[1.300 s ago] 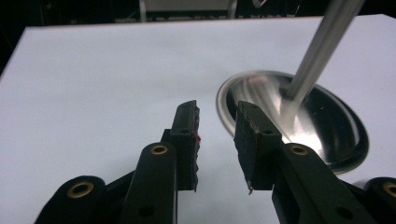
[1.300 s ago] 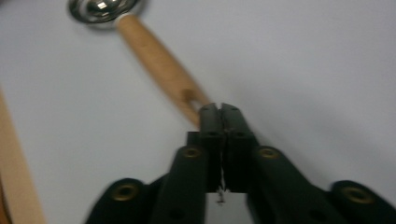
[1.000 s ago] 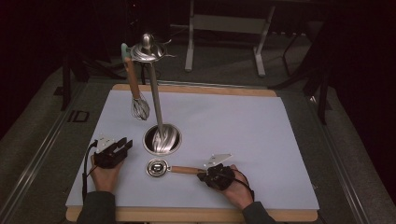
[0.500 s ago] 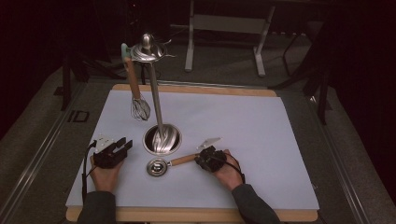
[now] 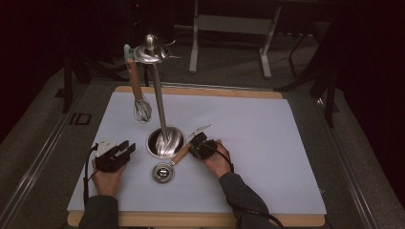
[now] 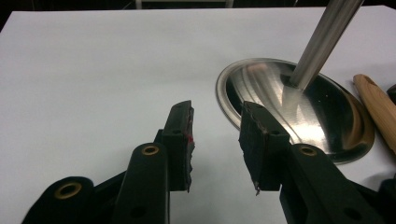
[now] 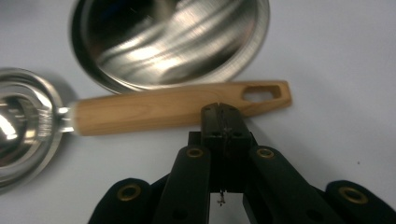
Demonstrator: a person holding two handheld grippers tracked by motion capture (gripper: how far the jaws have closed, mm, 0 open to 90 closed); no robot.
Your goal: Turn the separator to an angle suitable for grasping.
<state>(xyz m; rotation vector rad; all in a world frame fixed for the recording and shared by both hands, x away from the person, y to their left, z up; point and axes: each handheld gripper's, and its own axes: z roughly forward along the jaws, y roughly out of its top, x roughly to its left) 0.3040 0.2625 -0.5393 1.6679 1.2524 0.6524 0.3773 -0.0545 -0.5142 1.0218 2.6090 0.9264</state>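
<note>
A steel scoop (image 5: 163,172) with a wooden handle (image 5: 181,153) lies on the white mat, just in front of the utensil stand's round base (image 5: 165,141). My right gripper (image 5: 198,145) is shut, and its tips (image 7: 223,114) rest against the side of the handle (image 7: 177,109), nothing between the jaws. The scoop's bowl (image 7: 23,126) shows at the left of the right gripper view. My left gripper (image 5: 117,155) sits left of the base; its jaws have just been opening and stand open (image 6: 217,126) over bare mat, pointing at the base (image 6: 299,107).
The stand's pole (image 5: 157,95) rises from the base to a steel top (image 5: 150,50). A whisk (image 5: 142,110) with a wooden handle hangs from it on the left. The white mat (image 5: 267,143) covers a wooden board; dark floor and frame legs lie beyond.
My right gripper has moved left and away from me toward the stand's base. The scoop's handle has swung with it, from pointing right to slanting toward the base. The left hand kept still.
</note>
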